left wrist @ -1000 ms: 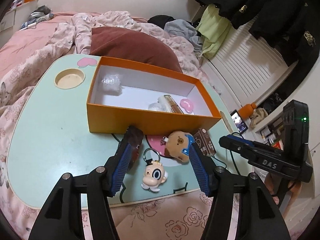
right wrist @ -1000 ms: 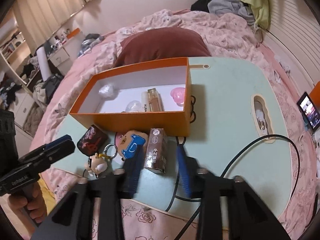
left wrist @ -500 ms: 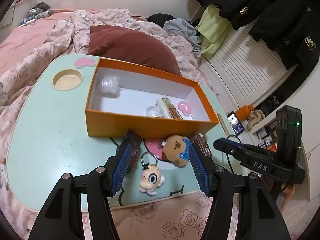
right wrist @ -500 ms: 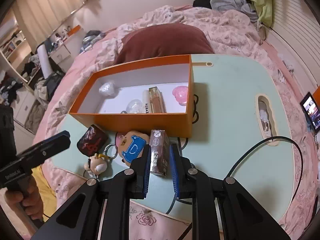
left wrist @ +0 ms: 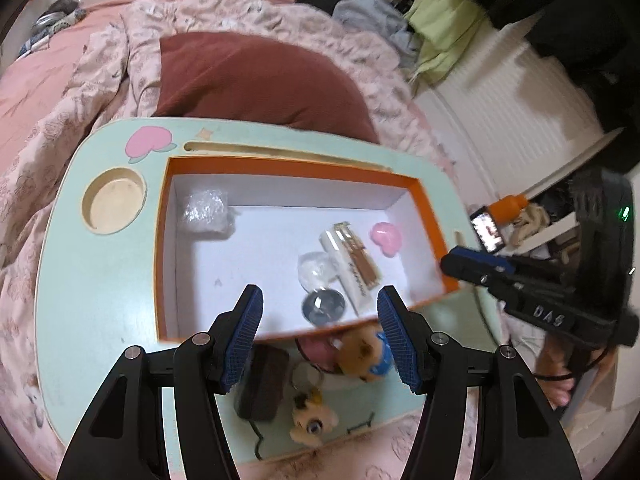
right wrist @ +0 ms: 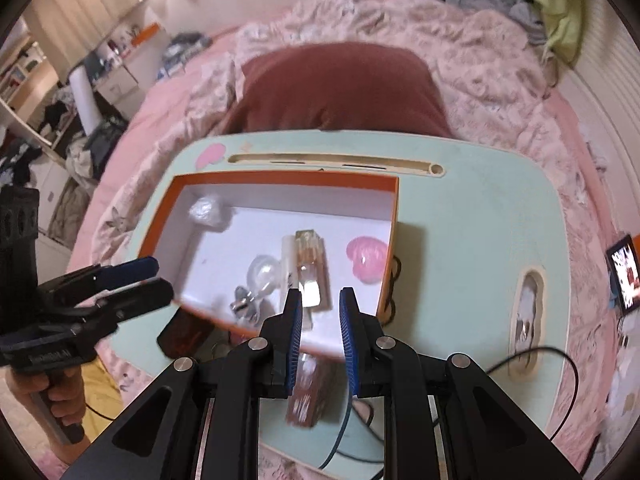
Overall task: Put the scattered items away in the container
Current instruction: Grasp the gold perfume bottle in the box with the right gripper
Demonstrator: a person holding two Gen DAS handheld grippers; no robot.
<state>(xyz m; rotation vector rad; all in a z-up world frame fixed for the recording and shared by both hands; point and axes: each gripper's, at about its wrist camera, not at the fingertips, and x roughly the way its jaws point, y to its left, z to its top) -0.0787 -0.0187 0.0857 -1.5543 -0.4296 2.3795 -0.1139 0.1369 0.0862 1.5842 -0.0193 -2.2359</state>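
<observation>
Both grippers hang above the orange box [left wrist: 434, 236] — left gripper [left wrist: 320, 338] spread wide and empty, right gripper [right wrist: 320, 344] parted, gripping nothing; the brown carton [right wrist: 306, 394] lies blurred just outside the box's near wall.

Left tongs [left wrist: 320, 308]: matte black angular arms with triangular cut-outs, round silver screws at the joints, ribbed blue pads on the inner finger faces. Right tongs [right wrist: 319, 312]: same black frame, silver screws, blue ribbed pads. Its body carries white "DAS" lettering and a green indicator light. Bare skin shows on the left hand [right wrist: 52, 396] at the black handle.
</observation>
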